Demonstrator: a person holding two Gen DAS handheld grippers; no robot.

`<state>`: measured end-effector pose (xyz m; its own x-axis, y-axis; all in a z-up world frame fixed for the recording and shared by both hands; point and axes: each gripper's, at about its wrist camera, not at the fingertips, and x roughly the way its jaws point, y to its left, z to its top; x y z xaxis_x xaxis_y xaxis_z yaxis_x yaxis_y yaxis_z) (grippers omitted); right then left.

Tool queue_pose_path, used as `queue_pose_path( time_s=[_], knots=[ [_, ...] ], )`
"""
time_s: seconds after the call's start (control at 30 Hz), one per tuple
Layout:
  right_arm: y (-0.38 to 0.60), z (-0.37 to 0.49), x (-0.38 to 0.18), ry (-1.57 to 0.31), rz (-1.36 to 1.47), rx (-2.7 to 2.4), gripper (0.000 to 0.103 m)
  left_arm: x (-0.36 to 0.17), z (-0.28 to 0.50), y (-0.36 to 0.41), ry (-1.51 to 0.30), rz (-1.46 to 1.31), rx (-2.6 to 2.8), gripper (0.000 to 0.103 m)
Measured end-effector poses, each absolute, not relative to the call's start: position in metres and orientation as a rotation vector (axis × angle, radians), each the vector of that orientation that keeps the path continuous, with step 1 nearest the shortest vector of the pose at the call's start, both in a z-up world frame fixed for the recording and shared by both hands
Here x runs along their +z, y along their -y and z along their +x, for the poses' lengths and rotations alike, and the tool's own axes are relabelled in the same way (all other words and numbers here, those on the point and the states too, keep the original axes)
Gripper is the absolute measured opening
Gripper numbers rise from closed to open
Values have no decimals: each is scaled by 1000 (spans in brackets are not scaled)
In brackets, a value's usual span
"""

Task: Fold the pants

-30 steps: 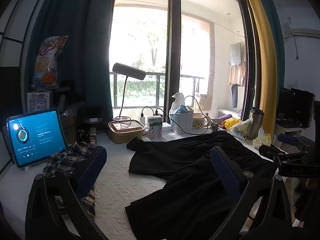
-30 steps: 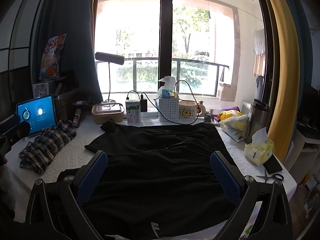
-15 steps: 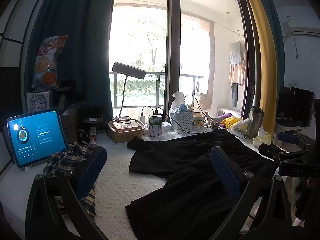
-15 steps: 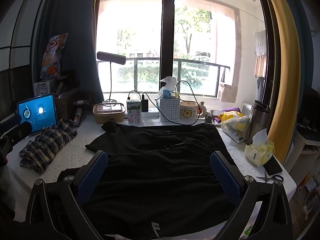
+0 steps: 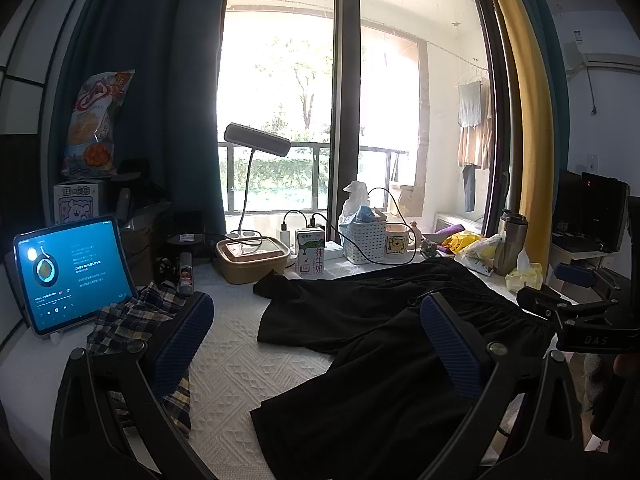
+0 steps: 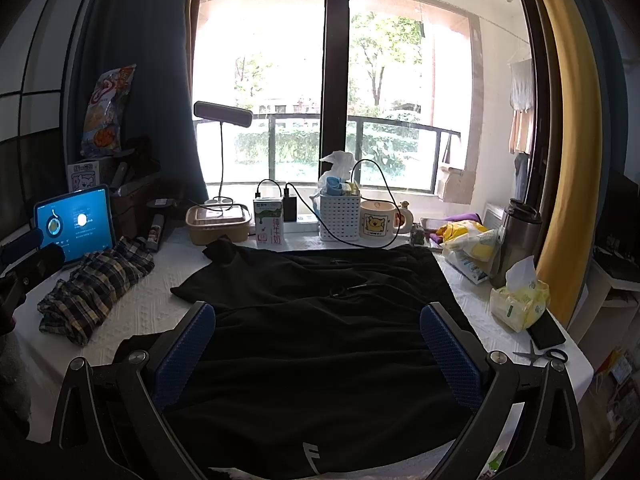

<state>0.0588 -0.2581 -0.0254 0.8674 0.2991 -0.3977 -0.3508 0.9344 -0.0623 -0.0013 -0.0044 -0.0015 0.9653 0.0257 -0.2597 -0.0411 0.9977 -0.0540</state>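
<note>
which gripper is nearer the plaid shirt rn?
Left. The left gripper hangs right over the plaid shirt, one finger overlapping it; the right gripper hovers above the black pants, shirt off to its left.

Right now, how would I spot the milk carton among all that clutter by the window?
Start at the big window and drop to the table's far edge. Between the tan lidded box and the white slatted basket stands the milk carton: the only upright white box there, with green splashes and pink lettering.
</note>
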Motion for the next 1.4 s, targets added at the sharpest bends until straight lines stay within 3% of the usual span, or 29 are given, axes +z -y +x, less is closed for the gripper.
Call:
queue_pose_path(
  time_s=[1.4],
  knots=[
    [258, 60, -25, -395, -132, 339, 103, -4, -2, 0, -269, -61, 41, 102]
  ],
)
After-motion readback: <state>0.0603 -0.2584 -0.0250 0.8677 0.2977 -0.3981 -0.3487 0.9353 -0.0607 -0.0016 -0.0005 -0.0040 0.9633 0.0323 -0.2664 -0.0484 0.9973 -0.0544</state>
